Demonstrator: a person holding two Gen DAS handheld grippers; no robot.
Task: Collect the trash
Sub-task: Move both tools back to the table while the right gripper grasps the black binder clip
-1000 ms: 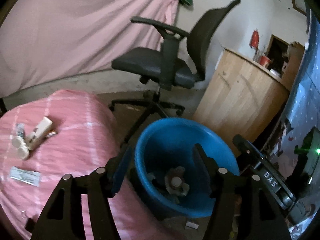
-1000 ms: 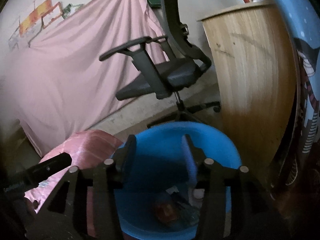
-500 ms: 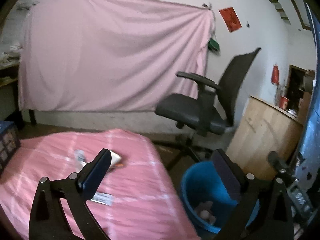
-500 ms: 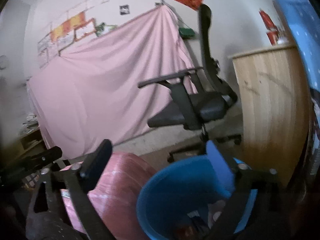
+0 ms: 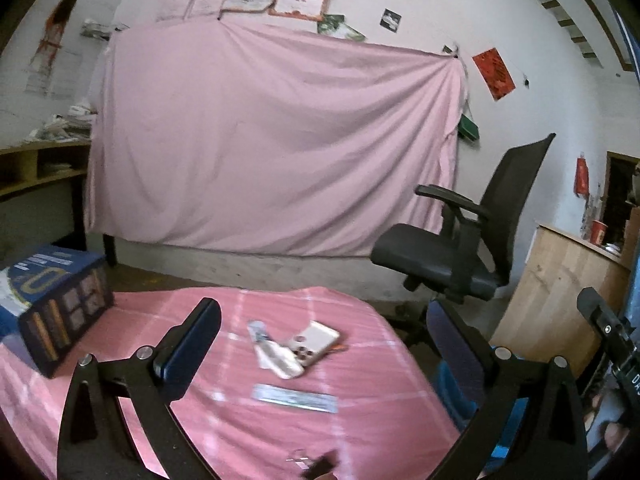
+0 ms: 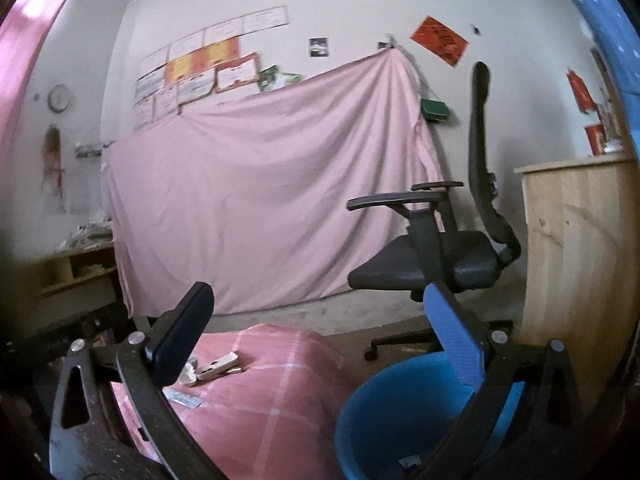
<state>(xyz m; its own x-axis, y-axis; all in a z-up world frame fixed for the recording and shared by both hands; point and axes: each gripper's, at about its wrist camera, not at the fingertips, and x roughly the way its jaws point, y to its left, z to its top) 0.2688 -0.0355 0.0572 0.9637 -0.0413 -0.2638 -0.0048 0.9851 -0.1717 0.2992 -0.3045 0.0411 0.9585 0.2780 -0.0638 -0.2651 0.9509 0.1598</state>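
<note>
A blue trash bin [image 6: 400, 412] stands on the floor to the right of a table with a pink cloth [image 5: 248, 416]; part of the bin shows in the left wrist view [image 5: 500, 420]. On the cloth lie a white phone [image 5: 316, 340], a crumpled white wrapper [image 5: 276, 360] and a flat silver strip [image 5: 296, 398]; the phone shows in the right wrist view [image 6: 218, 364] too. My left gripper [image 5: 320, 336] is open and empty above the table. My right gripper [image 6: 316, 320] is open and empty above the bin's left rim.
A dark blue box [image 5: 52, 312] stands at the table's left end. A black office chair [image 5: 460, 248] and a wooden cabinet [image 6: 580, 260] stand behind the bin. A pink sheet [image 5: 272, 144] hangs on the back wall. A shelf [image 5: 36, 168] is at far left.
Both grippers have lifted up and away from inside the bin and opened wide. The left one has swung left over the table.
</note>
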